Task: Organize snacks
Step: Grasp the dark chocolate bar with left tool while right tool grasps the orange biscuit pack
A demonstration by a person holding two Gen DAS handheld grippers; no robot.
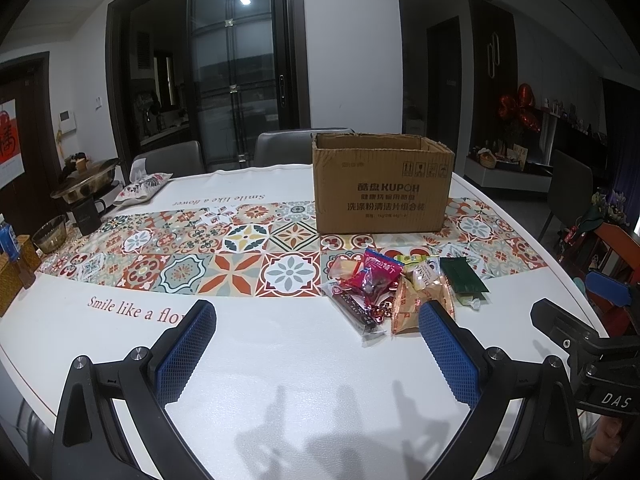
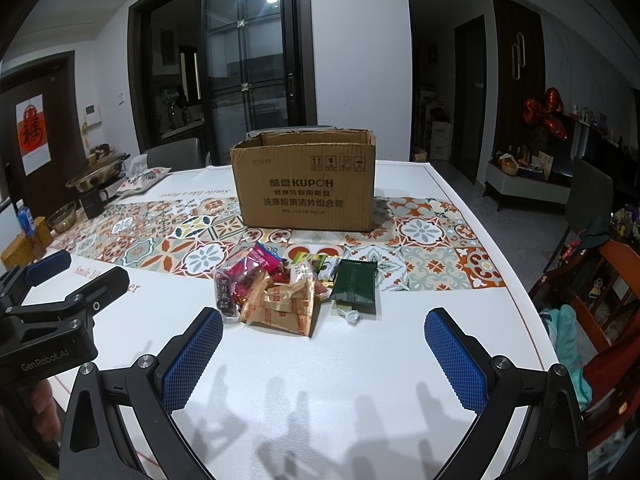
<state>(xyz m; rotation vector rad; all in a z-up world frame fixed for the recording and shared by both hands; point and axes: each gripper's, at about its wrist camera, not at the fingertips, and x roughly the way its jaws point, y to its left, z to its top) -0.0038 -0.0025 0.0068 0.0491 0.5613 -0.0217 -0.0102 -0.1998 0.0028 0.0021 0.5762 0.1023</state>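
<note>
White tabletop (image 1: 280, 360) with a band of patterned tiles printed across its middle fills both views, in a dim dining room with dark glass doors behind.

On that table, near its front edge, lies a loose pile of snacks (image 1: 394, 294) (image 2: 288, 292): a red packet (image 1: 376, 276) on top, orange-gold wrappers (image 2: 280, 308) at the front, a dark long bar in clear film (image 2: 225, 294) on the pile's left side, and a flat dark green packet (image 2: 355, 286) on the right, touching the others (a small twisted sweet (image 2: 352, 316) sits just at its near corner). Behind the pile, a little apart from it, stands an open cardboard box (image 1: 382, 184) (image 2: 306, 184) on the tile band, flaps up, its inside hidden from this angle.

Left gripper (image 1: 316, 328) hovers over the bare table just in front of the pile, its blue-padded fingers spread wide with nothing between them; its right finger overlaps the pile's near edge in its own view. Right gripper (image 2: 324, 334) hangs likewise, wide open and empty, before the snacks.

Further out on the left of the table are a glass bowl (image 1: 50, 234), a black mug (image 1: 87, 216), a metal pot (image 1: 86, 182) and a flowered pouch (image 1: 142, 188). Grey chairs (image 1: 172, 158) stand at the far side.
</note>
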